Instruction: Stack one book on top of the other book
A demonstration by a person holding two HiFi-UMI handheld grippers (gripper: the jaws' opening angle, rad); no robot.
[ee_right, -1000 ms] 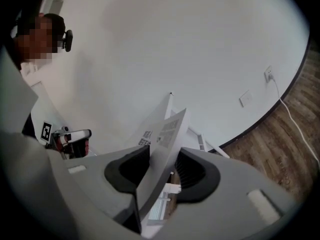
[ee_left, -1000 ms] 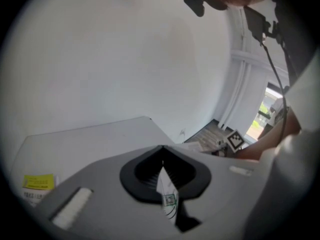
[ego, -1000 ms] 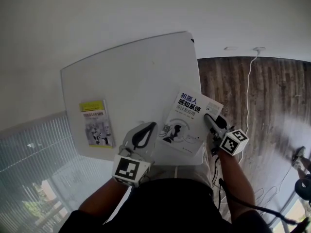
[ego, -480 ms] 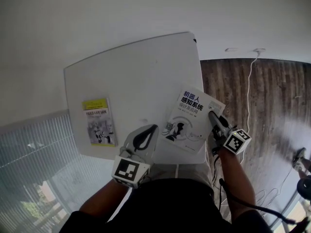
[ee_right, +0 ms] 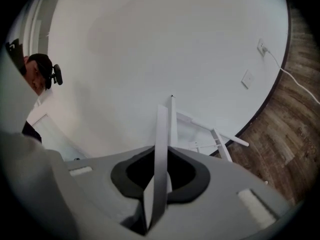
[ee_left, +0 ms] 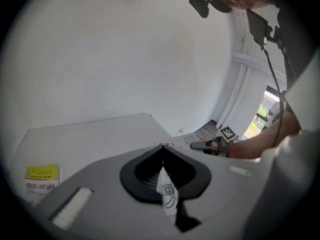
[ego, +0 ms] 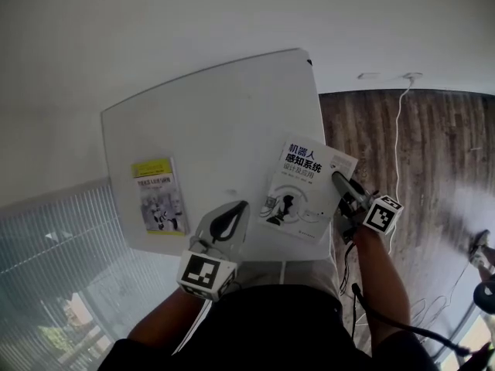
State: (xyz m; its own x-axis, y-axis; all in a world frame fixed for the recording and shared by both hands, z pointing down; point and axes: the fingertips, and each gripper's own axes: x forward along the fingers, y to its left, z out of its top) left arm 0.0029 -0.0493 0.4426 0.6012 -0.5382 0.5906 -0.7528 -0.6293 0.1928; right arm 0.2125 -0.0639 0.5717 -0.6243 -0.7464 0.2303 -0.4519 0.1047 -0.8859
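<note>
Two books lie well apart on a white table in the head view: a yellow book at the left and a white book at the right edge. The right gripper is at the white book's right side, and the left gripper is above the table's near edge. The left gripper view shows its jaws pressed together, holding nothing. In the right gripper view the jaws, which have just been closing, clamp the white book's edge.
</note>
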